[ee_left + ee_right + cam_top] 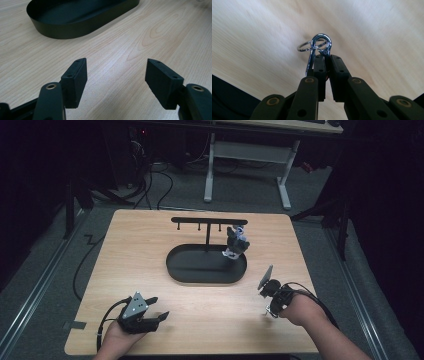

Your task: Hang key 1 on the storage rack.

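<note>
Right gripper (325,57) clenched on shiny metal key-ring clasp (319,46); black T-shaped hook stand (208,222) lies beyond, up-left. Left gripper (116,81) released, farther off.

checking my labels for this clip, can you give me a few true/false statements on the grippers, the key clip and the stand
1. The right gripper is shut on a metal clip with a ring. True.
2. The left gripper holds the clip. False: its jaws stand open over bare table.
3. A small figure keychain hangs on the black stand. True.
4. The black oval tray sits at the table's left edge. False: it sits near the middle.
</note>
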`<state>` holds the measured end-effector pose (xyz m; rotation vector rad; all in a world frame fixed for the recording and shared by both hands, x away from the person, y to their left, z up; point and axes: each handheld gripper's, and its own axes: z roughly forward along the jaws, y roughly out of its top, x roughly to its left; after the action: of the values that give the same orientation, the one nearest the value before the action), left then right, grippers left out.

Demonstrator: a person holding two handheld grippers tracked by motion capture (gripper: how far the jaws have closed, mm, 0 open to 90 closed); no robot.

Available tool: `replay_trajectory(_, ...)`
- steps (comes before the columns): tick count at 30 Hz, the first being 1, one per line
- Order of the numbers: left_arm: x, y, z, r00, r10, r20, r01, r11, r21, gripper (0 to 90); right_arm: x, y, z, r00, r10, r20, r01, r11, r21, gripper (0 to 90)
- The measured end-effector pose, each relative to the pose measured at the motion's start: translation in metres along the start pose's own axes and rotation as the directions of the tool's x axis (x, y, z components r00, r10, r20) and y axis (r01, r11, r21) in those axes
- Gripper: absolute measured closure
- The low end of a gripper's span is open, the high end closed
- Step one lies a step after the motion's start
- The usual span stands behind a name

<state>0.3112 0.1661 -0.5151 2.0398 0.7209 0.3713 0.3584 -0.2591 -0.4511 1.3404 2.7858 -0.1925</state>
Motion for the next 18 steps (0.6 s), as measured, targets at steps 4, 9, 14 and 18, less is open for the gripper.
replay_trajectory(4, 0.0, 0.0, -0.001, 1.0, 0.001, -0.001, -0.001, 1.0, -0.003, 34.9, -0.002, 0.012, -0.016, 0.9994, 0.016, -0.031, -0.018, 0.998, -0.062, 84.7)
replay_trajectory(9, 0.002, 0.0, -0.002, 1.0, -0.006, 0.0, 0.006, 0.9999, -0.011, 34.9, -0.005, 0.027, -0.035, 0.9982, 0.017, -0.058, -0.023, 0.993, -0.113, 84.7)
replay_trajectory(14, 0.003, -0.001, -0.003, 0.9999, -0.01, -0.003, 0.01, 0.9999, -0.013, 34.9, -0.008, 0.041, -0.06, 0.9972, 0.019, -0.072, -0.031, 0.986, -0.162, 84.7)
replay_trajectory(18, 0.002, 0.0, -0.004, 0.9999, -0.012, -0.003, 0.012, 0.9997, -0.019, 34.9, -0.01, 0.052, -0.078, 0.9975, 0.009, -0.07, -0.022, 0.981, -0.193, 84.8)
